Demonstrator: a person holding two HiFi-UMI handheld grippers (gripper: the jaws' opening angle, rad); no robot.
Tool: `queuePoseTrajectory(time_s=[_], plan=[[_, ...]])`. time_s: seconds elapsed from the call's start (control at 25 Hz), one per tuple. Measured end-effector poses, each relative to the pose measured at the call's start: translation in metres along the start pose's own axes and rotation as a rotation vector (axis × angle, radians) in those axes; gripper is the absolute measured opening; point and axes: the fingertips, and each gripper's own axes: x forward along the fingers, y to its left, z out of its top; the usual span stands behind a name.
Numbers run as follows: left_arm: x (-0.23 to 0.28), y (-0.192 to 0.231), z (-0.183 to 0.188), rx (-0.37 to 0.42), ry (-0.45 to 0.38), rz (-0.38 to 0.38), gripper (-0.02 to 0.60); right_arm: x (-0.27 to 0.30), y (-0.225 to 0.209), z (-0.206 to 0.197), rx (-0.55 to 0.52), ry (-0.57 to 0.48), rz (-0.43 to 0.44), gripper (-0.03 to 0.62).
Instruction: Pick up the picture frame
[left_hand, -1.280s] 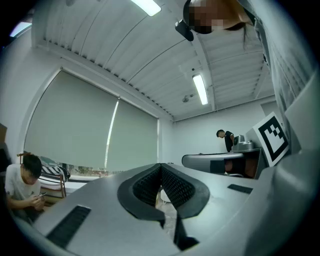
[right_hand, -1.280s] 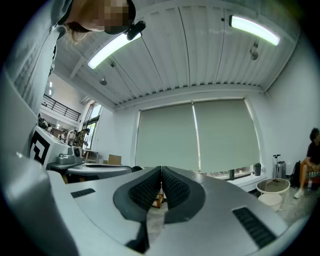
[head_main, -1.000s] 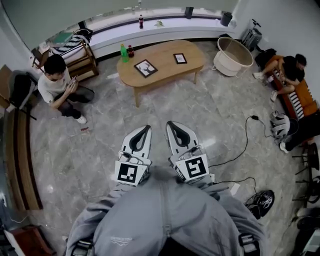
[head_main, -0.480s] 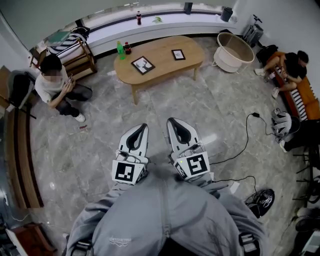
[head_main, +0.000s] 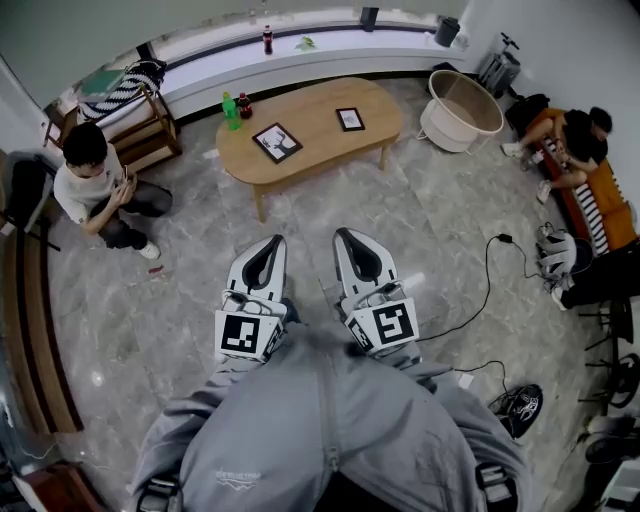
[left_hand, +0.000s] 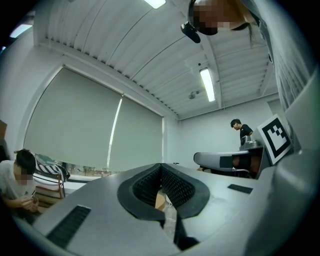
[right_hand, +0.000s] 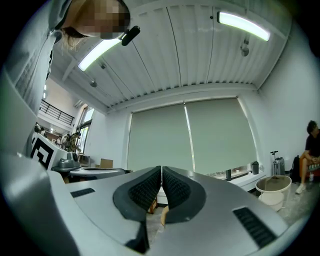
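Note:
Two picture frames lie flat on the oval wooden table (head_main: 320, 150) ahead: a larger dark frame (head_main: 277, 141) toward its left and a smaller one (head_main: 349, 119) toward its right. Both grippers are held level in front of my body, well short of the table, over bare marble floor. My left gripper (head_main: 271, 240) is shut with nothing between its jaws, its tips meeting (left_hand: 161, 165). My right gripper (head_main: 345, 233) is shut and empty too, tips together (right_hand: 162, 168).
A green bottle (head_main: 229, 109) and a dark bottle (head_main: 245, 105) stand at the table's back left. A person (head_main: 95, 185) crouches at left by a wooden rack (head_main: 140, 110). A round tub (head_main: 460, 110) stands right of the table; a cable (head_main: 480, 290) and shoes lie right.
Both grippers and I have moved forward toward the table; the table and frames sit slightly lower and further left in the head view. Jaws stay shut.

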Motion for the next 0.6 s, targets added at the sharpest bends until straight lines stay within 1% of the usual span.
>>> queuePoseTrajectory(time_s=[0.16,0.28,0.44,0.6], plan=[[0.058,0.049,0.001,0.017,0.012,-0.032,0.018,0.074,-0.025,-0.003,0.014,0.009,-0.019,0.034],[0.105,0.086,-0.002,0.031,0.025,-0.083,0.018,0.130,-0.041,-0.011,0.018,0.013,-0.039,0.034],[0.163,0.132,-0.018,0.007,0.045,-0.141,0.018,0.193,-0.069,-0.027,0.034,0.023,-0.093,0.034],[0.214,0.163,-0.025,-0.007,0.048,-0.188,0.018,0.236,-0.097,-0.036,0.033,0.042,-0.129,0.034]])
